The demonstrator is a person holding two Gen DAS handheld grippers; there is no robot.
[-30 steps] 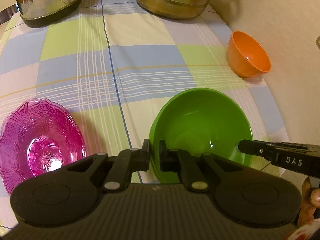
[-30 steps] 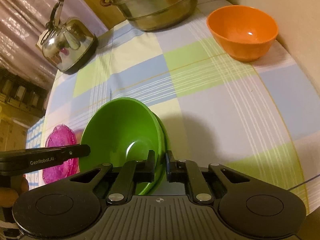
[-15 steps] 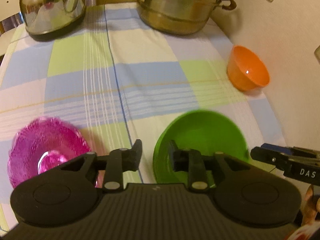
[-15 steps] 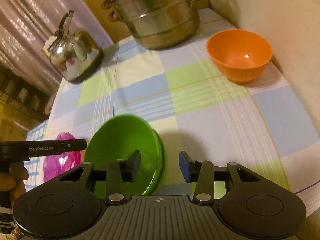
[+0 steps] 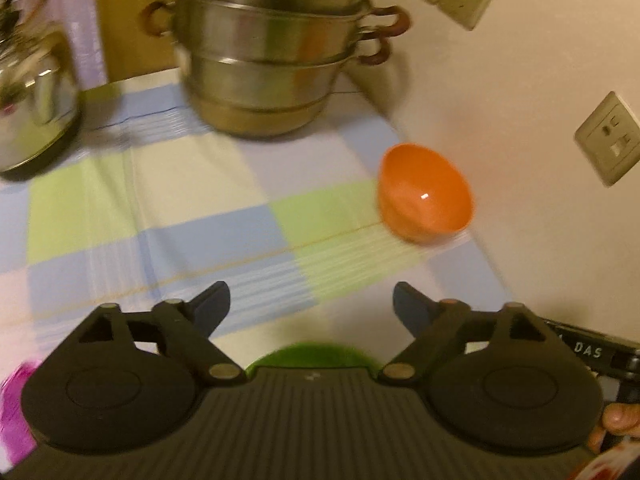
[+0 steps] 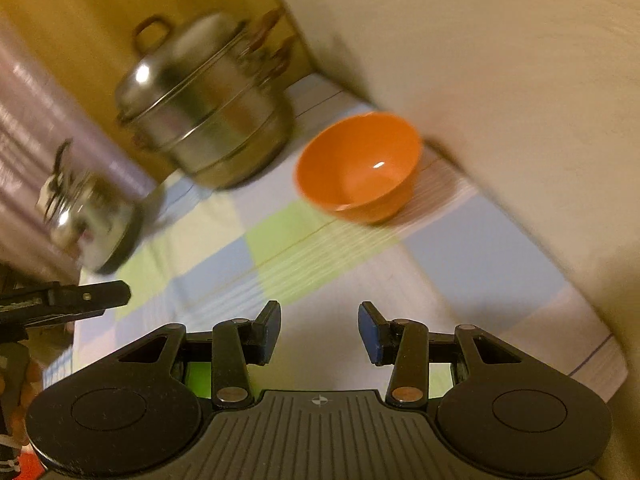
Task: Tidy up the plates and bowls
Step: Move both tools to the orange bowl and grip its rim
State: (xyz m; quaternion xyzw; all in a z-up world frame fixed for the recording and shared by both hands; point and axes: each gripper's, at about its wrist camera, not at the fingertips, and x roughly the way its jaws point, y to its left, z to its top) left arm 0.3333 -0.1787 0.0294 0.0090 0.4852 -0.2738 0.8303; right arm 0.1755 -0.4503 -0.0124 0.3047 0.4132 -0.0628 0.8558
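Note:
An orange bowl [image 5: 426, 194] stands upright on the checked tablecloth [image 5: 160, 216] near the wall; it also shows in the right wrist view [image 6: 358, 168]. My left gripper [image 5: 311, 306] is open and empty, raised above the cloth. Only a green rim [image 5: 308, 354] of the green bowl shows below its jaws. A sliver of the pink glass plate [image 5: 16, 404] sits at the far left edge. My right gripper [image 6: 319, 326] is open and empty, some way short of the orange bowl. A bit of green [image 6: 198, 374] shows under its left finger.
A tall steel steamer pot [image 5: 276, 52] stands at the back of the table, also in the right wrist view [image 6: 204, 100]. A steel kettle [image 5: 32, 96] stands back left. The wall [image 5: 520, 220] with sockets runs along the right edge.
Both grippers have let go of the green bowl, opened wide and lifted away. Both views have tilted up toward the orange bowl and pot. The green bowl has dropped almost out of view.

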